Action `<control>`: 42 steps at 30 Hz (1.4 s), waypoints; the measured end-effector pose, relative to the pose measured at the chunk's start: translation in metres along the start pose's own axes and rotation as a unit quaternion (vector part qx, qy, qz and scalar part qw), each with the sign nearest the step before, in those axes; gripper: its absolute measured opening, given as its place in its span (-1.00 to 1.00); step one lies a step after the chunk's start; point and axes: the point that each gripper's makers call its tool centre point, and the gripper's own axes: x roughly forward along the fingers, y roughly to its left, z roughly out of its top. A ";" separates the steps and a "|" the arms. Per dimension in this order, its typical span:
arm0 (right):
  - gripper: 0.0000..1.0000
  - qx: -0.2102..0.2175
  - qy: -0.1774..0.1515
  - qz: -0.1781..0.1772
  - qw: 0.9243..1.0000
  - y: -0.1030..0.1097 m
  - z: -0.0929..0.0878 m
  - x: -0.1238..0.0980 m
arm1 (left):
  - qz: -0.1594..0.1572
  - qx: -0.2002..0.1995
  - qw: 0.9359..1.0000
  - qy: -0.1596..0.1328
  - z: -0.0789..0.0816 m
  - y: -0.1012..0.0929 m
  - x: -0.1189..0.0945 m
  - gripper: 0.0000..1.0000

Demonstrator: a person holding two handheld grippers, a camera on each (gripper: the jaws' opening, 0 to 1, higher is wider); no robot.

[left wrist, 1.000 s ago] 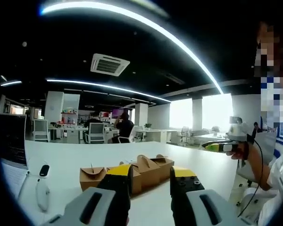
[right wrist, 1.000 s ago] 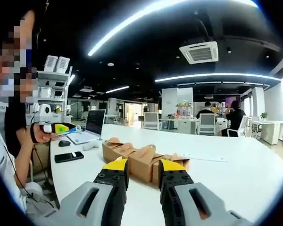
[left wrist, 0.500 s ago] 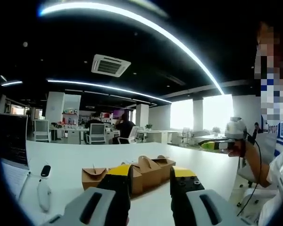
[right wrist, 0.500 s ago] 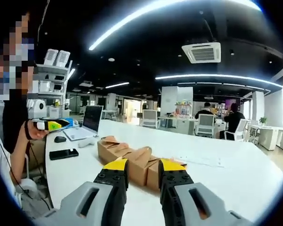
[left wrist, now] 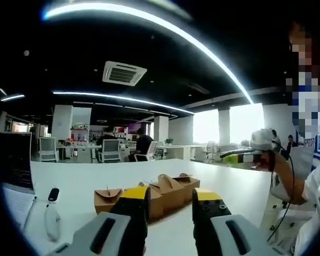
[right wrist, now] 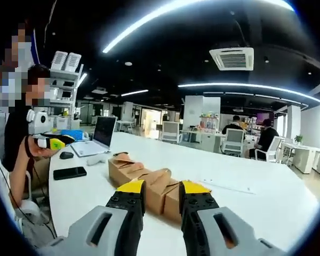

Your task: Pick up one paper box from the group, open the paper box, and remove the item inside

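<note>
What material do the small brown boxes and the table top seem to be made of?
The brown boxes look like matte kraft paperboard: a dull tan colour, creased edges and folded handle tabs on top. The table top looks like a smooth white laminate or painted board with a faint sheen; the pictures do not show which.
</note>
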 end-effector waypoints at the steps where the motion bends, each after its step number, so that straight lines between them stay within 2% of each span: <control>1: -0.48 0.000 0.001 -0.001 1.000 -0.002 0.000 0.002 | -0.001 0.002 1.000 0.002 0.000 -0.001 0.000 -0.34; 10: -0.48 0.000 0.009 -0.007 1.000 -0.011 0.002 0.013 | -0.009 0.007 1.000 0.005 -0.001 -0.004 0.000 -0.34; 18: -0.48 0.005 0.026 -0.012 1.000 -0.022 -0.005 0.024 | -0.007 0.009 1.000 0.005 0.000 -0.003 -0.001 -0.34; 28: -0.48 0.011 0.037 -0.004 0.999 -0.021 -0.007 0.037 | -0.005 0.017 1.000 0.006 0.001 -0.001 -0.004 -0.34; 42: -0.48 0.035 0.052 -0.003 0.998 -0.032 -0.015 0.052 | -0.011 0.018 1.000 0.007 0.001 -0.002 -0.006 -0.34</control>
